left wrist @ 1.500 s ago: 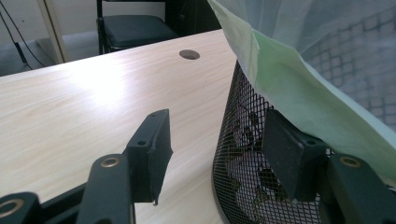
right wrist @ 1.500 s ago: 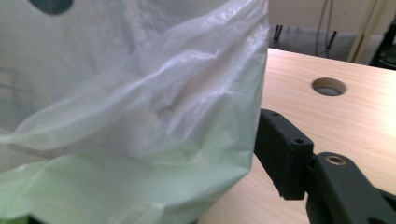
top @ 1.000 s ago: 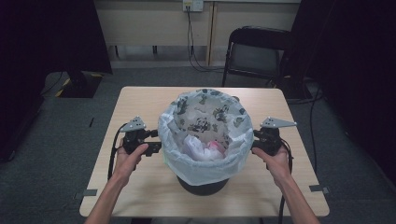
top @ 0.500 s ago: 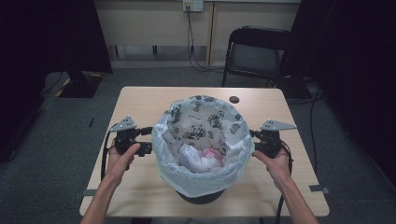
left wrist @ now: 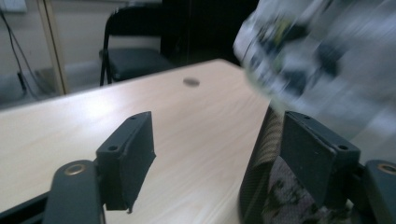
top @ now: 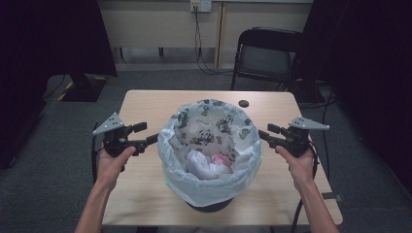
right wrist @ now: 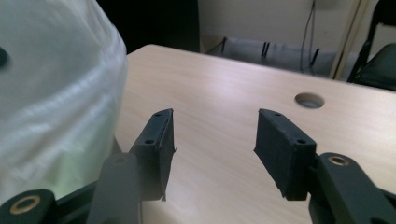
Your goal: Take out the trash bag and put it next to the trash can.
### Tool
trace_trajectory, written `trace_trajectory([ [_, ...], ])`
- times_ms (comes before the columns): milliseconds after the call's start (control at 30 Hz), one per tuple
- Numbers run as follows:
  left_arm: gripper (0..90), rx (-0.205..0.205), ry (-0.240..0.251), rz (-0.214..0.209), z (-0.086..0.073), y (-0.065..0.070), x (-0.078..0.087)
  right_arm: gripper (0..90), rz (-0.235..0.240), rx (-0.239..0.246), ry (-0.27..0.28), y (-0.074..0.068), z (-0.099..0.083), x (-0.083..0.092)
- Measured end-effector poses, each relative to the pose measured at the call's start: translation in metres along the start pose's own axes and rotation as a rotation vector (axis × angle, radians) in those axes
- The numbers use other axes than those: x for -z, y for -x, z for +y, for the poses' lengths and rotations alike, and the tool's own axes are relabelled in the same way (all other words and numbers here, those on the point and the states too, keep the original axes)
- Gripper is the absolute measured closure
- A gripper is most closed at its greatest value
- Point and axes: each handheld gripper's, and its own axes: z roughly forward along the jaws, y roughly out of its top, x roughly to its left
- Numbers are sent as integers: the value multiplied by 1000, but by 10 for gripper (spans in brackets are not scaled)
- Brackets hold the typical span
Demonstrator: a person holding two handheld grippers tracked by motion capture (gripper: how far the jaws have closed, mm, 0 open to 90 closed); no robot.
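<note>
Wooden table (top: 145, 194) — lined bin (top: 210, 145) between both gaping hand-held grippers — chair (top: 265, 53) beyond.

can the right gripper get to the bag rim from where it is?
Probably yes. The right gripper is open beside the bag rim with bare table between its jaws; nothing stands between them.

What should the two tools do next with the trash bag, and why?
Probably move each tool inward to the bag's rim. The left tool and right tool are open beside the bag, gripping nothing, and the bag holds trash.
</note>
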Motion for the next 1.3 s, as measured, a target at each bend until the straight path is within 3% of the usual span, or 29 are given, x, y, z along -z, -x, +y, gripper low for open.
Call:
trace_trajectory([
  [133,281,-29,48,-26,17,10,14,474,-3,-5,60,-4,15,13],
  [200,287,-68,70,-44,25,17,19,474,15,-6,82,-6,22,19],
  [267,292,-84,93,-67,33,23,24,468,65,-17,136,-12,35,31],
  [333,292,-104,112,-87,39,31,30,464,79,-12,156,-15,39,35],
  [533,252,-162,115,-144,48,52,31,384,160,50,191,-46,56,46],
  [567,237,-170,113,-159,47,55,28,375,147,54,185,-53,58,47],
  [600,232,-159,124,-166,47,56,25,324,108,62,174,-58,61,49],
  [633,231,-153,121,-169,47,56,23,268,102,72,173,-63,64,50],
  [700,216,-150,113,-169,48,56,22,265,157,74,198,-73,68,54],
  [867,191,-141,95,-217,49,60,17,252,226,124,183,-94,76,51],
  [967,193,-129,63,-247,50,64,9,250,265,162,169,-110,89,45],
  [1033,266,-120,69,-262,50,65,6,250,275,183,170,-118,97,42],
  [1067,351,-116,68,-255,50,65,5,248,281,192,171,-121,101,40],
  [1133,411,-127,77,-215,52,65,5,248,304,203,177,-127,107,37],
  [1167,492,-126,83,-196,52,63,6,248,316,206,179,-131,110,35],
  [1267,673,-89,95,-192,53,58,7,248,361,212,178,-142,121,27],
  [1300,689,-91,97,-193,53,57,7,247,365,221,179,-145,123,25],
])
